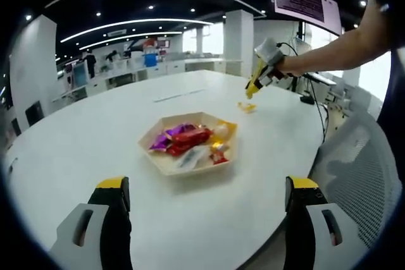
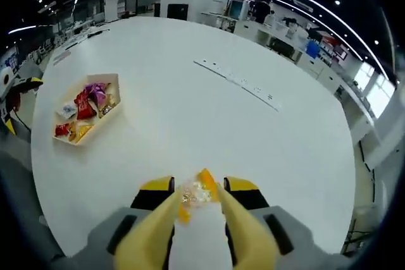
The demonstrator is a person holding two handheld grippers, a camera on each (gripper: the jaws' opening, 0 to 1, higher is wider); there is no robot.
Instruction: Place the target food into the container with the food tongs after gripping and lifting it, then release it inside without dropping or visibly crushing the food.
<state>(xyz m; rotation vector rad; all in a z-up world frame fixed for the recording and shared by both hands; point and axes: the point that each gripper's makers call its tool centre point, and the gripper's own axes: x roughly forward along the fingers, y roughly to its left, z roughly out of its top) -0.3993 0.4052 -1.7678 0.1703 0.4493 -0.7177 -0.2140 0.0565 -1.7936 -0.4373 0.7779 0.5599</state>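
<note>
A hexagonal wooden tray (image 1: 166,159) (image 2: 111,80) with several wrapped snacks sits mid-table. My left gripper (image 1: 209,191) hovers in front of the tray, open, jaws wide apart with nothing between them. At the far right a hand holds my right gripper (image 1: 264,67) (image 2: 199,185), which is shut on yellow food tongs (image 1: 253,85) (image 2: 237,222). The tong tips bracket a small yellow-wrapped candy (image 1: 247,107) (image 2: 197,194) lying at table level, well away from the tray. Whether the tips pinch the candy I cannot tell.
The round white table (image 1: 95,137) (image 2: 190,112) carries a thin pale strip (image 1: 180,96) (image 2: 237,80) beyond the tray. A grey mesh chair (image 1: 361,169) stands at the table's right edge, with a cable (image 1: 315,102) near it. Office desks line the background.
</note>
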